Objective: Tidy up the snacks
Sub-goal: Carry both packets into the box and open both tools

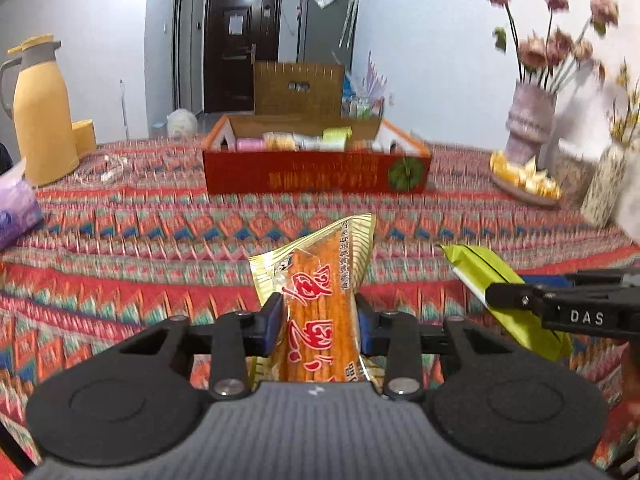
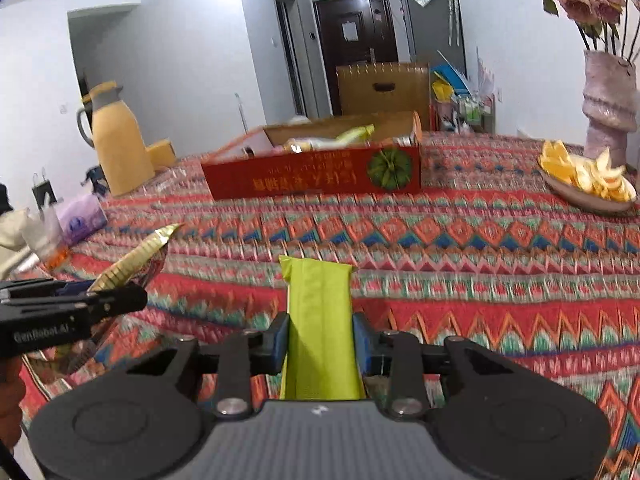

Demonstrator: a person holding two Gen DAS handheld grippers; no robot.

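My left gripper [image 1: 319, 326] is shut on an orange snack packet with gold edges [image 1: 320, 280], held above the patterned tablecloth. My right gripper [image 2: 320, 340] is shut on a lime-green snack packet [image 2: 320, 312]. Each gripper shows in the other's view: the right one with the green packet [image 1: 496, 276] at the right, the left one with the gold-edged packet [image 2: 136, 260] at the left. A red cardboard box [image 1: 316, 174] with several snacks inside stands farther back on the table; it also shows in the right wrist view [image 2: 316, 176].
A yellow thermos jug [image 1: 40, 112] stands at the back left, a purple tissue pack [image 1: 16, 208] at the left edge. A plate of orange peels [image 2: 588, 184] and a flower vase [image 2: 608, 104] stand at the right. A wooden crate [image 1: 298, 88] stands behind the table.
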